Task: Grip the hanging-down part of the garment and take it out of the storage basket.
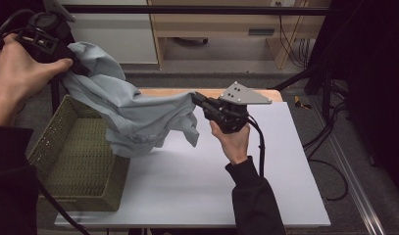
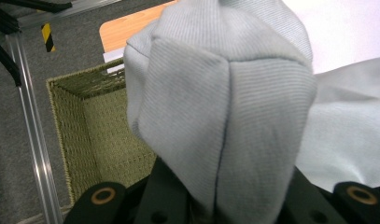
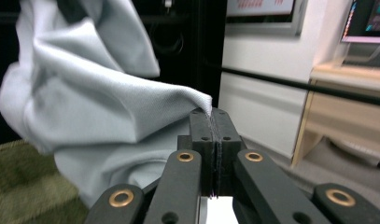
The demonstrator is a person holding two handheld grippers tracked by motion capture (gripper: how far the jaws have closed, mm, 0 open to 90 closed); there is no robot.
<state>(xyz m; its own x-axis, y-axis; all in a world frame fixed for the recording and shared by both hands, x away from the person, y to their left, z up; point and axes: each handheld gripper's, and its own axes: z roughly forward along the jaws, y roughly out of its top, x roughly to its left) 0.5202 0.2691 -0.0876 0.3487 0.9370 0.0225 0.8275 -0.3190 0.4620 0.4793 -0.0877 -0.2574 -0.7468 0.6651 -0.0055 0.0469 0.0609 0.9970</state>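
Garment (image 1: 138, 115), a pale blue-grey knit piece, hangs in the air between the two tools, above the near-left part of the white bench (image 1: 211, 186) and partly over the woven green basket (image 1: 74, 161) that sits at the bench's left edge. The left tool (image 1: 77, 66) is raised high at the left and pinches a thick bunch of the cloth; in the left gripper view the fabric (image 2: 225, 116) wraps over and hides the jaws, so the grip reads as closed on a wad rather than a single layer. The right tool (image 1: 199, 100) sits lower and further right, its jaws pressed together on a thin corner of the cloth (image 3: 204, 105), seen clearly in the right gripper view. Holding one end high and the other out to the side seems meant to draw the piece out of the basket and stretch it, so it can be spread on the open bench surface. The middle sags in loose folds, so the cloth is not yet taut or flat.
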